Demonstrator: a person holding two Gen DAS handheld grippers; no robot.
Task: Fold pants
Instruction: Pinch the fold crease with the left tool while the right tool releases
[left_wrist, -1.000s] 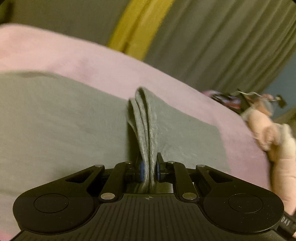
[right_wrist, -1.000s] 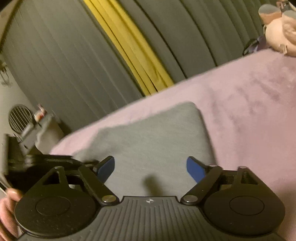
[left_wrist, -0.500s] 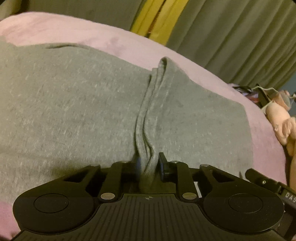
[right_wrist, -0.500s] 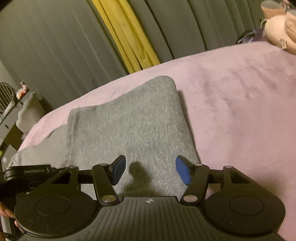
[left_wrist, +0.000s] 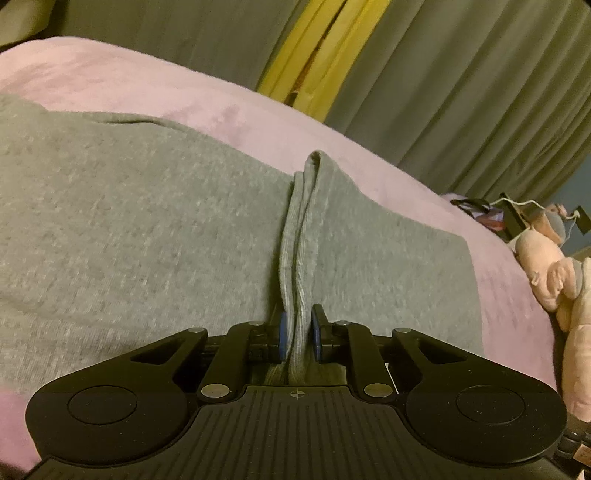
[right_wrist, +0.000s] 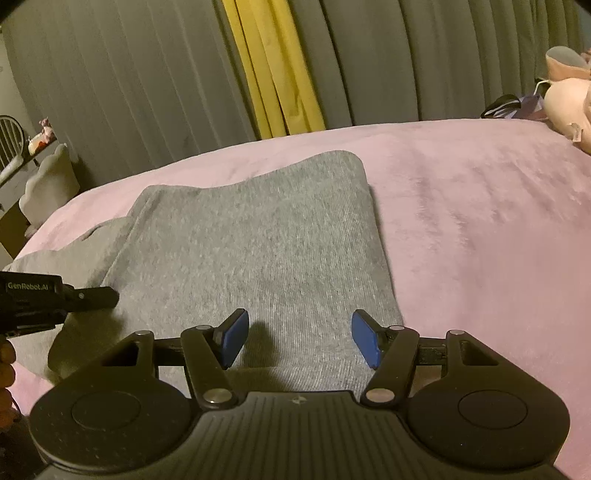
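Pinching grey pants (left_wrist: 147, 229) — left gripper (left_wrist: 298, 338); right gripper (right_wrist: 299, 338) spread.

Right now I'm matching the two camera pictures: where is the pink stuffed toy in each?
Left wrist view: the pink stuffed toy lies at the right edge, halfway down, beside the pink blanket.
Right wrist view: the toy sits in the top right corner.
Shared landmark: the yellow curtain strip, top middle in both.

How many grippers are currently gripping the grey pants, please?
1. The left gripper is pinching a raised fold of the grey pants. The right gripper hangs open above the pants, holding nothing.
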